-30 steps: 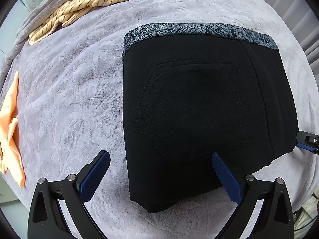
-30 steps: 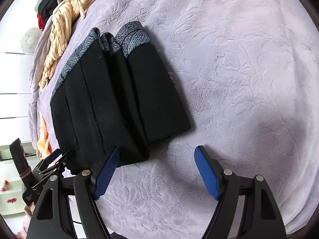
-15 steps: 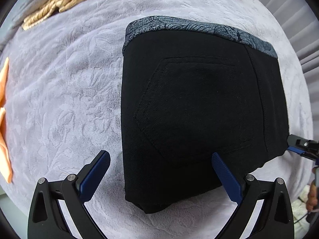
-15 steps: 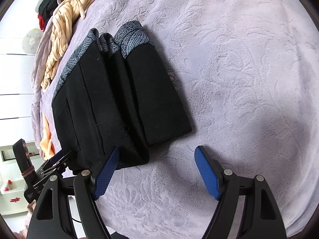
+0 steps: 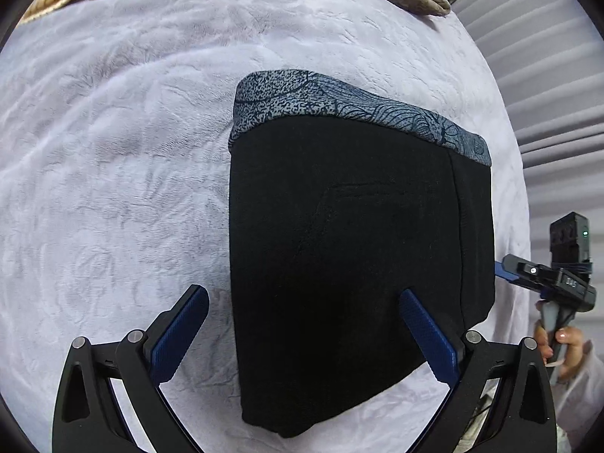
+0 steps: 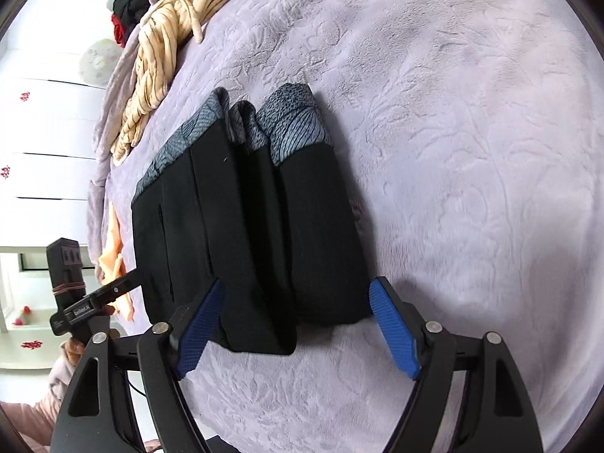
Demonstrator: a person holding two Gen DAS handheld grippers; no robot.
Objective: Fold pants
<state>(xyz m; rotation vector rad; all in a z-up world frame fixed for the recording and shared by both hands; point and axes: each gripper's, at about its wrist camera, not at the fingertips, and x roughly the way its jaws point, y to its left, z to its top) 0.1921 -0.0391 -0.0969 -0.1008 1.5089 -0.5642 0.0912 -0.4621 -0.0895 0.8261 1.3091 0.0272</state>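
1. I am over a bed with a pale lilac blanket (image 5: 113, 173); a striped cream garment (image 6: 154, 71) lies at its far edge.
2. The folded black pants (image 5: 339, 256) lie flat just ahead of both tools, patterned grey waistband (image 5: 339, 105) on the far side.
3. My left gripper (image 5: 302, 336) stands wide apart, straddling the pants' near left edge, clamping nothing.
4. My right gripper (image 6: 298, 324) has just been opening; its jaws flank the near end of the pants without pressing.
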